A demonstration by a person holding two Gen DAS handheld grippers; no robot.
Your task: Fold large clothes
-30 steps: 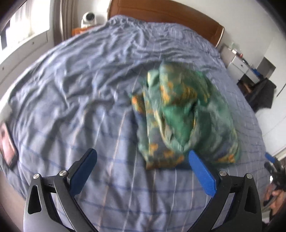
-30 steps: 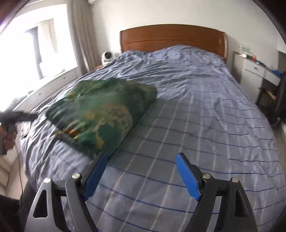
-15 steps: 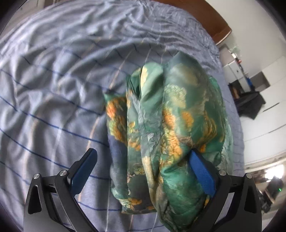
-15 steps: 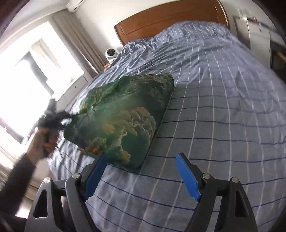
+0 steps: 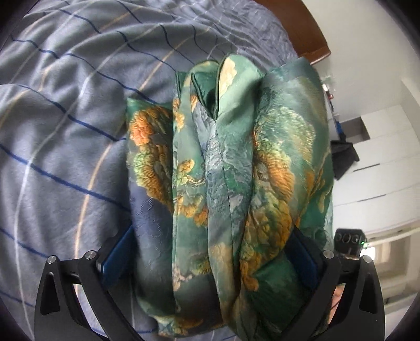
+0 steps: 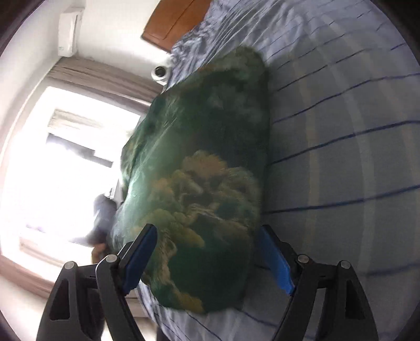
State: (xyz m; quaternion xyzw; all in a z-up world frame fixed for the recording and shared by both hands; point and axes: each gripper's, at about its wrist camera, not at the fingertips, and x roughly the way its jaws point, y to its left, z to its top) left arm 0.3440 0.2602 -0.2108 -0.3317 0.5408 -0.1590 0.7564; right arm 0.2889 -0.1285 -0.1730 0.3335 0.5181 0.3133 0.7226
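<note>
We had our left gripper (image 5: pixel 210 262) and right gripper (image 6: pixel 207 259) both spread wide around the near end of the green flowery cloth bundle (image 5: pixel 225 168), which lay on the striped bed (image 5: pixel 65 118), stretching long away toward the headboard (image 6: pixel 170 23).

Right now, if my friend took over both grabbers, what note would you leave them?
Left gripper: jaws wide, one on each side of the green patterned garment, not visibly squeezing it.
Right gripper: jaws wide, straddling the garment's other end, no clear clamp.
Where things are: the garment lies bunched in a thick, loosely folded bundle on the blue striped bedspread.
Done: it is already gathered into layers.
Left: probably close on both ends, then lift, straighten and finish the fold neatly.
</note>
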